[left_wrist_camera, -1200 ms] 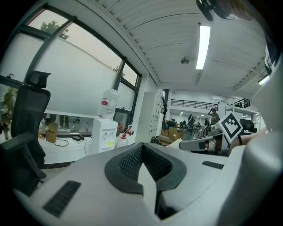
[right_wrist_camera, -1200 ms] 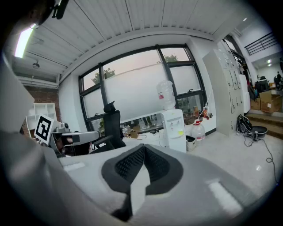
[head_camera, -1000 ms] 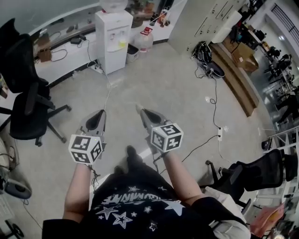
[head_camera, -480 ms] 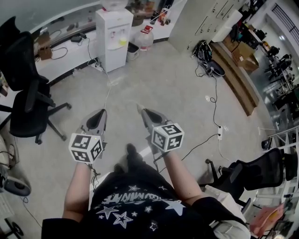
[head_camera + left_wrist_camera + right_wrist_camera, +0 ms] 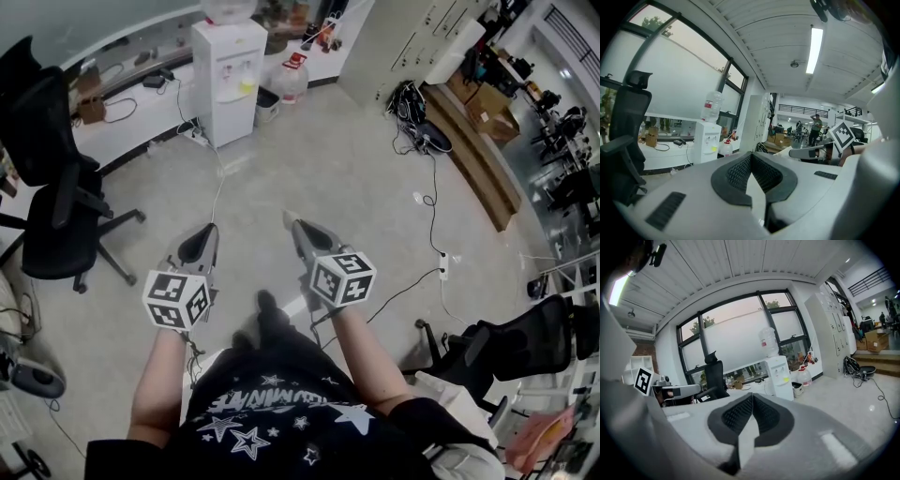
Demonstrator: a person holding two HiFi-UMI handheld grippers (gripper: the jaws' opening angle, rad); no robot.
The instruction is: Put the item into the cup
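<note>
1. Only the head view shows the person's black star-printed shirt (image 5: 272, 412); its lettering is unreadable.
2. The left gripper (image 5: 207, 230) and right gripper (image 5: 290, 219) hang over the floor (image 5: 356, 169), each with jaws pressed together on nothing.
3. Beyond them stands a water dispenser (image 5: 228, 75); only the left gripper view shows a distant standing person (image 5: 816, 125).
4. No view shows the cup or item.

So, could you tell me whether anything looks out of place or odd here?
Nothing looks spilled or damaged. The odd part: no cup or item shows in any view, and the left gripper and right gripper are both shut, empty, above the floor.
</note>
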